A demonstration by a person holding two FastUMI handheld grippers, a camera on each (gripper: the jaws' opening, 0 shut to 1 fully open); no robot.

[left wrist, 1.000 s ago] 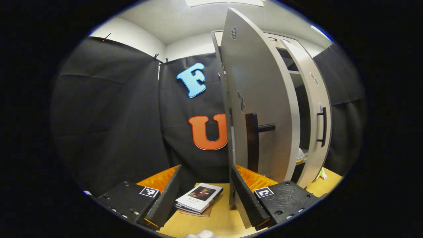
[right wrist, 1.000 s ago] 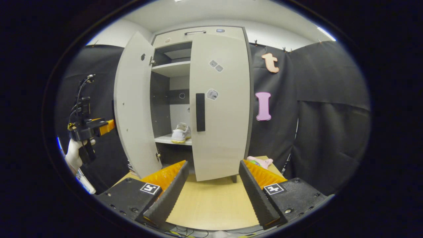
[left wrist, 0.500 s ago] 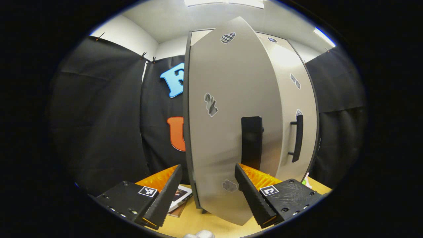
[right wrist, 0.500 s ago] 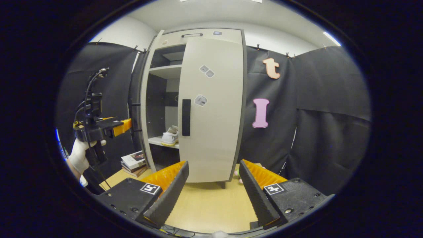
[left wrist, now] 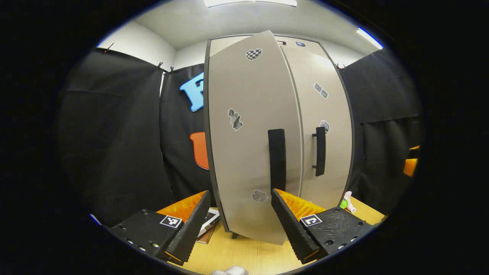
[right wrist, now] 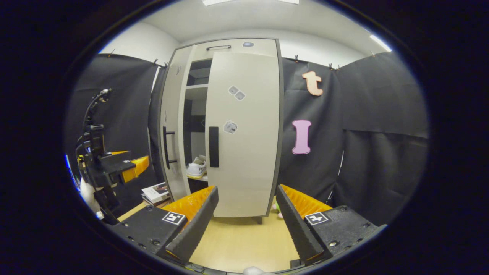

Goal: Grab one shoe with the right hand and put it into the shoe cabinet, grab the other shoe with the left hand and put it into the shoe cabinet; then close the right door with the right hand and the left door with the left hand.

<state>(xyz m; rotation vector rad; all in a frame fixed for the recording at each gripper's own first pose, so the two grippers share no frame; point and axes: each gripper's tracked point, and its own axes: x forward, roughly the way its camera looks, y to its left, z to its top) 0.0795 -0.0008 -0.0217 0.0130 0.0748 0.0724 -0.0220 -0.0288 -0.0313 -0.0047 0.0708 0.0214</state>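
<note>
The pale shoe cabinet (right wrist: 244,133) stands on the wooden table. Its right door (left wrist: 324,114) is shut. The left door (left wrist: 244,152) stands slightly ajar, right in front of my left gripper (left wrist: 240,221), which is open with the door's lower edge between its fingers. Through the narrow gap a white shoe (right wrist: 196,168) sits on the shelf. My right gripper (right wrist: 244,225) is open and holds nothing, set back from the shut right door. The left gripper (right wrist: 133,168) appears a little left of the ajar left door (right wrist: 174,126) and its dark handle (right wrist: 167,147).
A stack of books (right wrist: 154,193) lies on the table left of the cabinet. A small pink and green toy (left wrist: 347,200) sits at the cabinet's right foot. A gloved hand (right wrist: 88,193) holds the left gripper. Black cloth walls close in both sides.
The left door has swung from wide open to almost shut, narrowing the gap over the shoe. The left gripper followed the door inward. The right gripper stayed roughly in place.
</note>
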